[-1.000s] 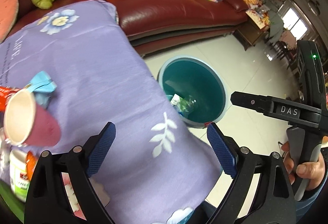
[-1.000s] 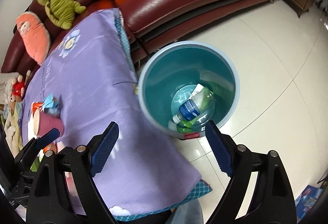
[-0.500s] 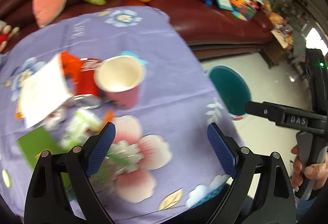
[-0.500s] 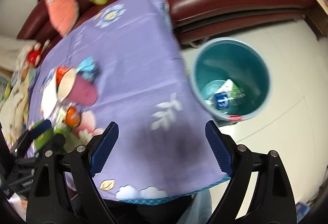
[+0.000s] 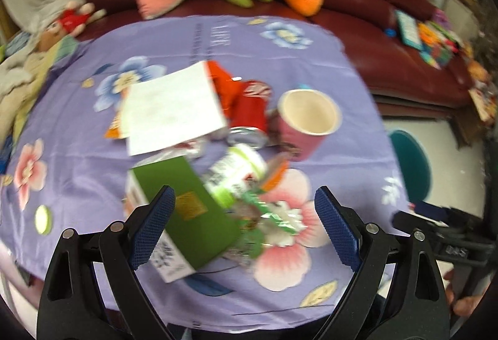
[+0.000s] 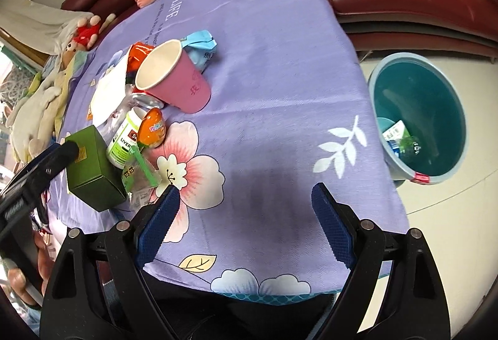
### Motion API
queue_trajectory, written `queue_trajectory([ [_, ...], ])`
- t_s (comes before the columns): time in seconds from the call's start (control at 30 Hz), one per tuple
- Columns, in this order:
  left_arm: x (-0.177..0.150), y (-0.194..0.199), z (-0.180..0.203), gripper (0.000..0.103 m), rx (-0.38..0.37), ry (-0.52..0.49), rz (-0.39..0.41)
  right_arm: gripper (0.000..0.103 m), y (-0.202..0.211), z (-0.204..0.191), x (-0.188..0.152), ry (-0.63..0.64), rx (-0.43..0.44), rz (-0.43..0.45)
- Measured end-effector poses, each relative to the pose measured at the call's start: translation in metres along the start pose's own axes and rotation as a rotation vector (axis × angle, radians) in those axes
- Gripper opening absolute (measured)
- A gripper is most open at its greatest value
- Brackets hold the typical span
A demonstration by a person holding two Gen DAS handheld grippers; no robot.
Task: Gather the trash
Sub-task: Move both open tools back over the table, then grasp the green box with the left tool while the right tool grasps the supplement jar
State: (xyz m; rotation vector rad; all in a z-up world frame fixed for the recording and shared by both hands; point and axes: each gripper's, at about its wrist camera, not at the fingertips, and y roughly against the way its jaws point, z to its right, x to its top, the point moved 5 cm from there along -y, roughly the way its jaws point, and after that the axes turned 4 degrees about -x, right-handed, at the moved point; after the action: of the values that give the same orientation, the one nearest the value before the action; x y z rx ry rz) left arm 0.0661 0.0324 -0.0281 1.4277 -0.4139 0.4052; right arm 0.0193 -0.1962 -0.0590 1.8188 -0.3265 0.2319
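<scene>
Left wrist view: left gripper [image 5: 244,226] hovers over the green box [image 5: 199,212], fingers spread, empty.
Right gripper [image 6: 244,223] hangs spread above the near tablecloth [image 6: 280,91], bin [image 6: 420,119] far right.

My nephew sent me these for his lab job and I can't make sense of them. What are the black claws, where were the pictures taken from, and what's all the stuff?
There is no robot. A person carries a hand-held gripper in each hand, each with a fisheye camera looking along its two blue-padded fingers. One picture comes from the left hand-held gripper, the other from the right hand-held gripper. Both are open and hold nothing.

Below them is a table under a purple flowered tablecloth. On it lies trash: a pink paper cup on its side, a green box, a white supplement bottle, a crushed red can, a white sheet of paper and a blue wrapper. On the floor stands a teal trash bin, already holding a plastic bottle.
</scene>
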Motion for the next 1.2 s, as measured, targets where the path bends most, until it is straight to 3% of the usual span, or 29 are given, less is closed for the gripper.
queue_trajectory([
  [0.13,-0.005,-0.016,-0.011,0.091,0.091,0.023,-0.042,0.083,-0.010,0.003,0.001,0.006,0.035,-0.014],
  [0.33,-0.013,-0.026,-0.020,0.091,0.236,0.004,-0.041,0.083,-0.023,0.000,0.002,0.019,0.074,-0.034],
  [0.57,-0.009,-0.012,-0.041,0.091,0.173,0.064,-0.004,0.083,-0.027,-0.018,0.001,0.061,0.089,-0.048],
  [0.7,-0.001,-0.006,-0.041,0.091,0.208,0.025,0.018,0.083,-0.025,-0.025,0.002,0.070,0.091,-0.039],
  [0.83,-0.003,-0.004,-0.052,0.091,0.211,0.066,0.011,0.083,-0.026,-0.033,-0.001,0.097,0.092,-0.045],
  [1.0,-0.010,-0.006,-0.050,0.091,0.174,0.096,-0.035,0.083,-0.030,-0.033,-0.002,0.101,0.108,-0.049],
  [1.2,-0.024,-0.019,-0.046,0.091,0.237,0.127,-0.101,0.083,-0.033,-0.023,-0.003,0.086,0.131,-0.052],
])
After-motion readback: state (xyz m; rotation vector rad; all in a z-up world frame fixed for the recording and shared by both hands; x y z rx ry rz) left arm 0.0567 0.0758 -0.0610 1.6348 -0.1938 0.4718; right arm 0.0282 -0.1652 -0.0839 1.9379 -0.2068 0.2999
